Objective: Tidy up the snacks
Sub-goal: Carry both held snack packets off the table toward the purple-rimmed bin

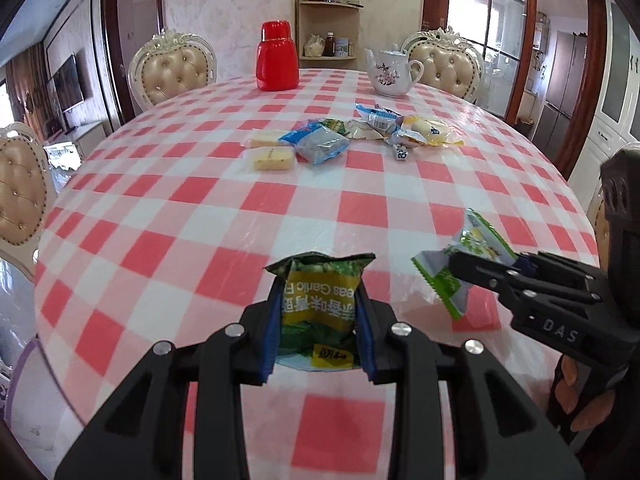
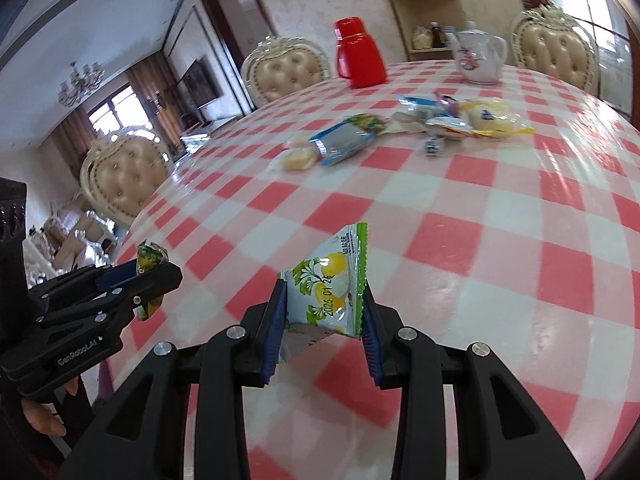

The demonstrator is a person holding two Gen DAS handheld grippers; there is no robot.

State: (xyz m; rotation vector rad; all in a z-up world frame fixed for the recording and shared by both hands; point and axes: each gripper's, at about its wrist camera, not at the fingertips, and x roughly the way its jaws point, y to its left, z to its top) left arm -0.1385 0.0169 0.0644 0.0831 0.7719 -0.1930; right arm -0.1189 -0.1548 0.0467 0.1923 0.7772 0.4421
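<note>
1. A green packet of garlic peas (image 1: 318, 308) is pinched between the blue pads of the left gripper (image 1: 320, 320). It is held upright and clear of the checked tablecloth (image 1: 224, 216), so that, as judged, it can be carried without dragging.
2. A pale packet printed with yellow fruit and edged in green (image 2: 334, 292) is clamped in the right gripper (image 2: 324, 312). It is gripped near its lower half, and the upper corner is left sticking out tilted above the pads.
3. In the left wrist view the right gripper (image 1: 472, 272) is seen to the right with its packet (image 1: 468, 264); in the right wrist view the left gripper (image 2: 160, 276) is seen to the left with only a corner of the pea packet (image 2: 150, 258) showing. The two are held apart, so neither load is knocked by the other.
4. The remaining snacks are left in a loose cluster far across the table: two wrapped yellow cakes (image 1: 268, 154), a blue-and-silver pouch (image 1: 320, 144) and a yellow-wrapped bun (image 1: 430, 130) among smaller wrappers. They are not sorted by kind.
5. A red flask (image 1: 278, 56) and a flowered teapot (image 1: 392, 72) stand behind the cluster, well apart from both grippers.
6. No tray or box is visible, so where the two held packets are meant to be set down cannot be told.
</note>
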